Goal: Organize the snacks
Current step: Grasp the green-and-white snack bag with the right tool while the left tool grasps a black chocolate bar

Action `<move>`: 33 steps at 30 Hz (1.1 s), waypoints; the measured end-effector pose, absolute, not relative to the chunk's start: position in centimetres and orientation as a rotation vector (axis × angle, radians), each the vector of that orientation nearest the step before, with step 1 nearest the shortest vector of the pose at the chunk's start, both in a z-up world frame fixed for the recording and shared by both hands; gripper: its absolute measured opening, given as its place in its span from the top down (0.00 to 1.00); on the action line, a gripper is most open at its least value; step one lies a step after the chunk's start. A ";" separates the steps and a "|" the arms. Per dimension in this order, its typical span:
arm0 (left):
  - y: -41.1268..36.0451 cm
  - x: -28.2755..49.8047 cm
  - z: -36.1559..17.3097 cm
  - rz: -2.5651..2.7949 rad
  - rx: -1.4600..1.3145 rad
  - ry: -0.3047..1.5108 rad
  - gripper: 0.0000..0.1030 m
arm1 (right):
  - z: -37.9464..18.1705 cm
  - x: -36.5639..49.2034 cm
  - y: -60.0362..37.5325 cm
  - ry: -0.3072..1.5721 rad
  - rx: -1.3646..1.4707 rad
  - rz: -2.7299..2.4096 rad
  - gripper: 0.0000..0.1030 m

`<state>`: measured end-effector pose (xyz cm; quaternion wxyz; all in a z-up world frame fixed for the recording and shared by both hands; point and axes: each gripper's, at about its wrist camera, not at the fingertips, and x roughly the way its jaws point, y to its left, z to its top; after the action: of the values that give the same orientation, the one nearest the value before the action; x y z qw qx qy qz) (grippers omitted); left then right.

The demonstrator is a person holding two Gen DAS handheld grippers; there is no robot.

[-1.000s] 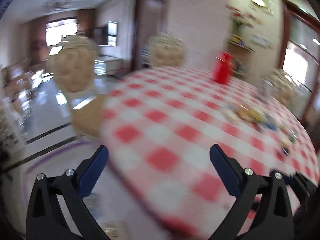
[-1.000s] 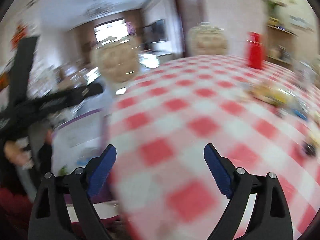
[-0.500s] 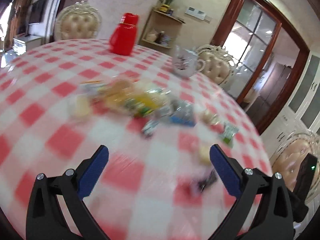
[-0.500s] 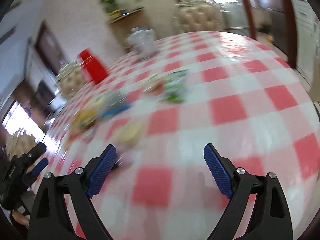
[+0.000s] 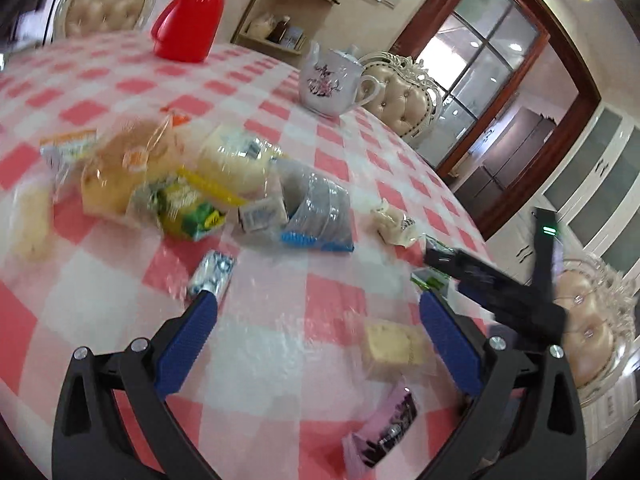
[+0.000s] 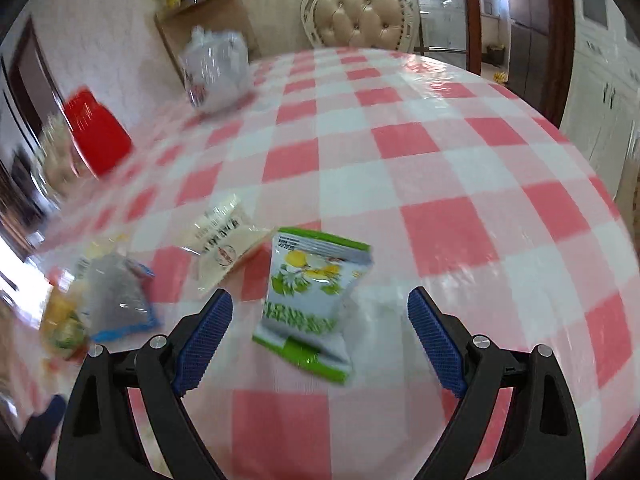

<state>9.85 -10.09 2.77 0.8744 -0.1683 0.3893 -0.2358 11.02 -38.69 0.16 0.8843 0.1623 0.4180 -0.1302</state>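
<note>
My right gripper (image 6: 320, 312) has its jaws spread wide and grasping nothing, and the green-and-white snack packet (image 6: 310, 300) lies flat on the checked bench (image 6: 440, 168) in the lower middle of the right wrist view, between my blue pads but not touched by them. I judge it light, soft and crinkly, with slick film that could slide on the glossy cloth; I would take it across its puffed middle or by a sealed end seam, pinching gently so the contents do not crush. My left gripper (image 5: 316, 312) is likewise released and empty, hovering over bare cloth in the lower half of its view; a pale wrapped cracker (image 5: 394, 346) lies just inside its right pad, and a heap of wrapped snacks (image 5: 180, 176) sits left of centre. Motion blur smears that heap, so I cannot read labels or count packets. A pink packet (image 5: 384, 428) at the bottom is partly cut off, and the white teapot (image 5: 330, 80) and red jug (image 5: 192, 14) stand behind, well apart from the snacks.
</note>
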 end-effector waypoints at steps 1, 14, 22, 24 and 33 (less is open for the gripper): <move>-10.0 9.7 2.9 -0.497 -0.356 0.811 0.02 | -0.2 11.8 -38.1 0.902 0.294 -0.285 0.16; -15.6 7.1 4.0 -0.585 -0.013 0.767 0.02 | 1.3 8.8 -39.3 0.797 0.356 -0.164 0.63; -18.6 3.8 2.4 -0.599 0.345 0.823 0.02 | 1.9 8.3 -40.0 0.758 0.407 -0.128 0.63; -18.5 4.4 1.1 -0.619 0.355 0.883 0.10 | 2.0 8.2 -40.2 0.752 0.422 -0.128 0.63; -18.1 3.7 0.5 -0.664 0.379 0.882 0.80 | 1.7 8.2 -40.3 0.752 0.421 -0.142 0.63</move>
<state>3.67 -18.11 0.53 0.8345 0.1788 0.4163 -0.3137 8.22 -40.31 1.71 0.9061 0.2040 0.3643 -0.0686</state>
